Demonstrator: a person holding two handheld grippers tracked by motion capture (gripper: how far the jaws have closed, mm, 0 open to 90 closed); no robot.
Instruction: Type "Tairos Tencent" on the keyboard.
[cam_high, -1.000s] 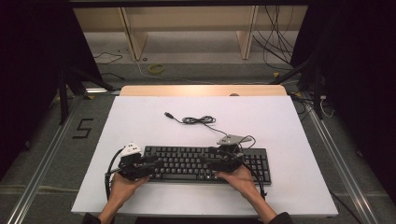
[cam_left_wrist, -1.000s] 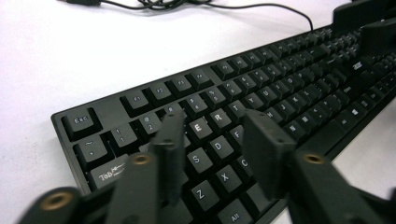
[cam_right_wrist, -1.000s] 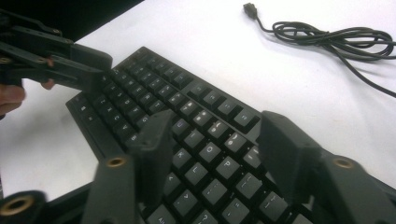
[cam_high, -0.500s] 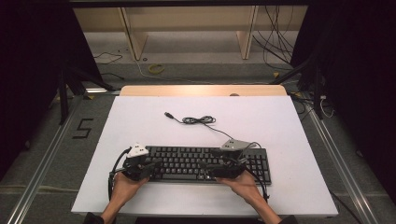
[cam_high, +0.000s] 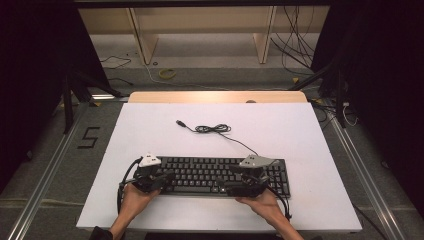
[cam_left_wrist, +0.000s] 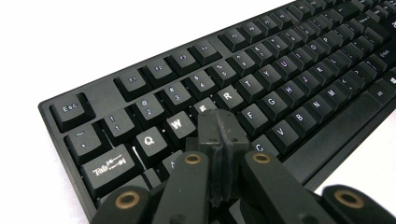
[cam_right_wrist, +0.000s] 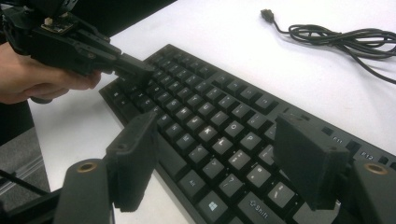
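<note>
A black keyboard (cam_high: 205, 170) lies along the near side of the white table (cam_high: 290, 130). Its black cable (cam_high: 212, 129) is coiled behind it and ends in a loose USB plug (cam_high: 179, 122). My left gripper (cam_high: 169, 176) rests over the keyboard's left end, jaws shut with nothing between them. In the left gripper view its tips (cam_left_wrist: 217, 123) sit over the keys (cam_left_wrist: 289, 79) just below E. My right gripper (cam_right_wrist: 222, 154) hovers over the right half of the keyboard (cam_right_wrist: 210, 116). Its jaws have just been opening and stand wide, gripping nothing. The left gripper (cam_right_wrist: 133, 69) shows ahead of it.
The cable (cam_right_wrist: 341, 35) and its plug (cam_right_wrist: 267, 14) lie on bare white tabletop behind the keyboard. A wooden strip (cam_high: 215, 96) edges the table's far side. Dark floor with rails surrounds the table, and loose wires lie on the floor beyond it.
The right gripper has drifted a little toward the table's near edge, and the left gripper has shifted slightly right. The keyboard and the cable have not moved.
</note>
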